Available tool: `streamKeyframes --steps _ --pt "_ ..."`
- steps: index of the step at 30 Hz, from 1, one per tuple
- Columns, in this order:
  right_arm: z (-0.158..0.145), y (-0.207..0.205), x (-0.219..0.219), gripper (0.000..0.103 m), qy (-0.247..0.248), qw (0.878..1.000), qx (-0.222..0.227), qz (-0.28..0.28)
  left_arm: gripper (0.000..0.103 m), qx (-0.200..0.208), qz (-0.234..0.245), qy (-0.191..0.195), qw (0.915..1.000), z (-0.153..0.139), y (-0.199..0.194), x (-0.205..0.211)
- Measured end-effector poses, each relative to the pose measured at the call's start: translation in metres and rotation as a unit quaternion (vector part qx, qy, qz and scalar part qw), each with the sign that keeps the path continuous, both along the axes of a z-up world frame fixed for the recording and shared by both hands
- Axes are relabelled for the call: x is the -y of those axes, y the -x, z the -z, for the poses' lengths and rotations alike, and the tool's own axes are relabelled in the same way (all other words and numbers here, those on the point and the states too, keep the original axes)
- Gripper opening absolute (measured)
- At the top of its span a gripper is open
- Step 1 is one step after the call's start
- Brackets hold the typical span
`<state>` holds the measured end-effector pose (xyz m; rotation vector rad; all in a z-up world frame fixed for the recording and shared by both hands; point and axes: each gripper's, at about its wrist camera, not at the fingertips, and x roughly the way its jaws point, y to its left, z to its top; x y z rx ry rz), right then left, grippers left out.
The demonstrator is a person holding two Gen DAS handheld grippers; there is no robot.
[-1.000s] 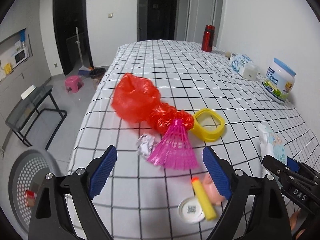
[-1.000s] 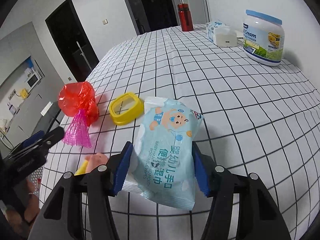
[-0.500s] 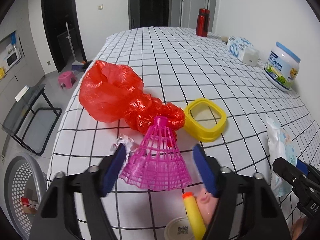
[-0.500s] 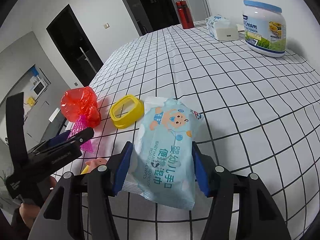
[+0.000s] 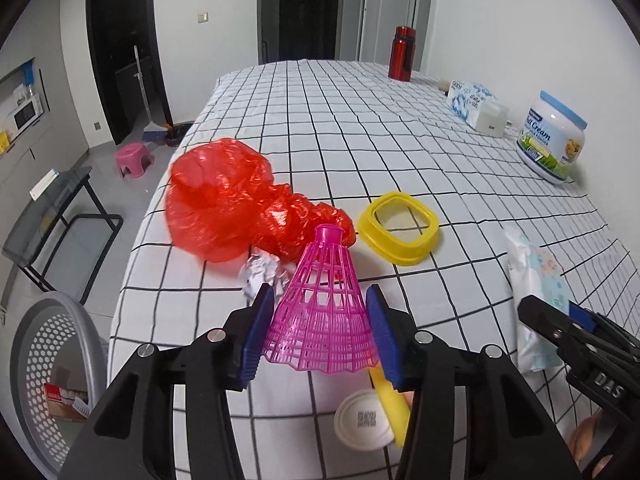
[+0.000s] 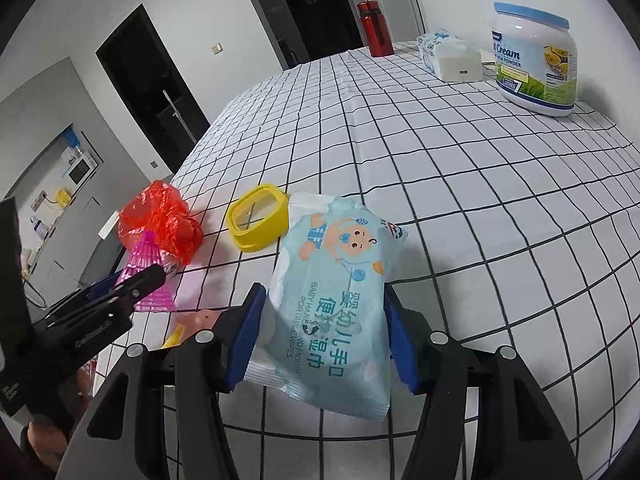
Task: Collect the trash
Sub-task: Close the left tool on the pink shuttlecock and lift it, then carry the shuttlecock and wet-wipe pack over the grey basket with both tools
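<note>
My left gripper [image 5: 320, 332] has its blue fingers [image 5: 256, 340] pressed on both sides of the pink plastic shuttlecock [image 5: 322, 312], grasping it at the wide skirt; its narrow cap points away from me, toward the crumpled red plastic bag [image 5: 240, 212]. A ball of crumpled foil [image 5: 262, 274] lies just beside the shuttlecock on its left, touching the bag. Yellow square ring [image 5: 400, 226] sits to the right of the bag on the checked tabletop [image 5: 360, 128]. Below my fingers: a round white lid [image 5: 362, 420] and a yellow stick [image 5: 390, 408], partly hidden. My right gripper [image 6: 324, 336] is clenched on the pale blue baby wipes pack [image 6: 336, 300], fingers [image 6: 244, 340] against its two long edges. Far side of the tabletop: milk powder tub [image 6: 534, 56], tissue pack [image 6: 448, 54], red bottle [image 6: 374, 28]. A grey perforated basket [image 5: 52, 364] stands on the floor at left.
</note>
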<state>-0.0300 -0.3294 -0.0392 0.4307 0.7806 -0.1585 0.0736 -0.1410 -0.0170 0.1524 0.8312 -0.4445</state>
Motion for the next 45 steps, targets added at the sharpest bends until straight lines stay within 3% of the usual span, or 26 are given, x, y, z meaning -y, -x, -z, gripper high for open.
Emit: streamKeyframes --steps 9,19,32,45 --pt "-0.016 0.008 -0.016 0.056 0.014 1.000 0.014 -0.010 0.047 0.023 -0.007 0.012 0.9996 -0.020 0.022 -0.027" --pt "-0.032 0.011 -0.044 0.056 0.026 0.999 0.029 -0.035 0.047 0.020 -0.028 0.016 0.9993 -0.017 0.027 -0.063" --pt "-0.042 -0.007 -0.094 0.056 0.034 0.997 0.030 -0.070 0.047 0.037 -0.044 0.016 0.9982 -0.023 0.021 -0.109" --pt "-0.048 -0.032 -0.154 0.056 0.032 0.989 0.036 -0.141 0.047 0.039 -0.099 0.018 0.9942 -0.026 0.017 -0.172"
